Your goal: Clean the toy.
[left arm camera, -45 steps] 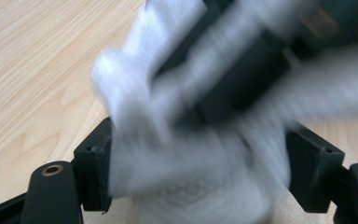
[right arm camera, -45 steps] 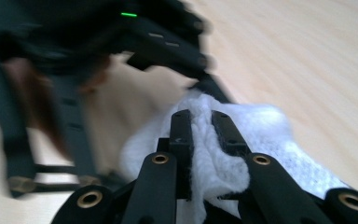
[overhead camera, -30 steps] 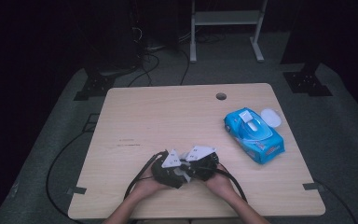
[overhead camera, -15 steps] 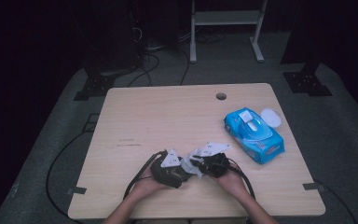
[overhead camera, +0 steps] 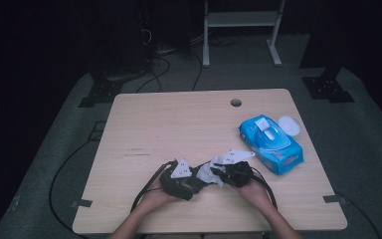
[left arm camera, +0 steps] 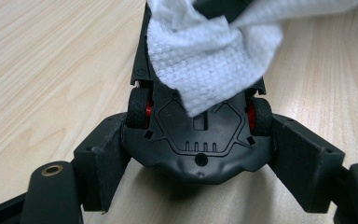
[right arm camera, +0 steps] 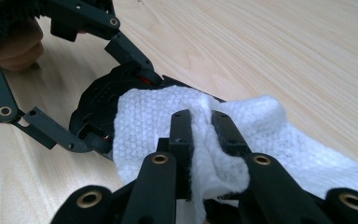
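Note:
A black toy car [left arm camera: 200, 140] lies belly-up, its red-hubbed wheels showing, and my left gripper [left arm camera: 200, 161] is shut on its sides just above the table. In the high view the left gripper [overhead camera: 181, 179] sits near the table's front edge, with my right gripper [overhead camera: 231, 172] close to its right. The right gripper [right arm camera: 200, 123] is shut on a bunched white wet wipe [right arm camera: 154, 121]. The wipe [left arm camera: 209, 60] drapes over the far part of the car's underside. In the right gripper view the toy car [right arm camera: 93, 107] shows partly under the wipe, between the left gripper's fingers [right arm camera: 130, 51].
A blue pack of wet wipes [overhead camera: 271, 144] with its white lid open lies at the right of the wooden table [overhead camera: 179, 119]. A cable hole [overhead camera: 236, 103] sits near the far edge. Cables trail off the front edge. Beyond the table are a dark floor and stands.
My right gripper has shifted to the right with the wipe, so the wipe now shows stretched between the two grippers. The left gripper and the car have stayed put.

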The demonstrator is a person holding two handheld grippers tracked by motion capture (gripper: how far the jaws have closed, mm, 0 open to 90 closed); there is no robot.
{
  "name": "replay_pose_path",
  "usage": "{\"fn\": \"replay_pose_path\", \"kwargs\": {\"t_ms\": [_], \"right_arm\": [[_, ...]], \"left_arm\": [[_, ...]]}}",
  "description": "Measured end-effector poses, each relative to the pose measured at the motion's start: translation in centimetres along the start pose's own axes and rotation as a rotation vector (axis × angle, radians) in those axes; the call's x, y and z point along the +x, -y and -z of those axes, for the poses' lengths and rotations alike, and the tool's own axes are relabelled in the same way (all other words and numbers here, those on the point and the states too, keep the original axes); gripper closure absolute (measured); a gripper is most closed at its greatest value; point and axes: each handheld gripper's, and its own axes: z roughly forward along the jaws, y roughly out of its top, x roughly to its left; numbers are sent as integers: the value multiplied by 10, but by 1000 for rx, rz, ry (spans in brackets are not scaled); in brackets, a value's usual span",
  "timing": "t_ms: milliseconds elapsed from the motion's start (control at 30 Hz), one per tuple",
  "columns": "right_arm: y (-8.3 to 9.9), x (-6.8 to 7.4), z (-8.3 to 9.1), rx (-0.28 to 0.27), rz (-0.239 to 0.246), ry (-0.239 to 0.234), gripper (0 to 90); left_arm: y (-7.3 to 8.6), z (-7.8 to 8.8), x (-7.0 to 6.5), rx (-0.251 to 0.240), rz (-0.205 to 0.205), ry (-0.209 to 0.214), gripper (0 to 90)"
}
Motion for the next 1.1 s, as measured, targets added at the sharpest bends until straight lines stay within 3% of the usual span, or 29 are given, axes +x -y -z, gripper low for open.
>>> {"fn": "replay_pose_path", "kwargs": {"t_ms": [67,133,200,267,367,467,533,600,800,967,1033,1100], "right_arm": [[-2,9,-4,1,-3,-62,792],[-3,20,-9,3,30,-90,791],[-6,25,-9,15,72,-88,792],[-5,20,-8,20,76,-96,792],[1,7,3,31,79,-30,792],[15,-13,19,17,18,27,792],[19,-19,24,14,-1,56,792],[17,-20,26,23,10,83,791],[13,-6,17,18,18,42,791],[5,13,1,2,29,-64,791],[2,15,0,9,56,-61,790],[4,7,3,7,32,-46,791]], "left_arm": [[0,0,0,-1,3,-3,239],[0,0,0,1,3,-7,239],[1,0,0,2,1,-7,239],[1,1,0,4,-3,-7,239],[1,1,1,1,2,-6,239],[1,0,2,-4,6,-4,239],[1,0,2,-5,7,-4,239],[1,0,2,-3,11,-5,239],[0,0,1,1,9,-6,239],[1,1,1,4,5,-7,239],[2,2,3,3,10,-3,239],[2,2,4,6,7,-4,239]]}}
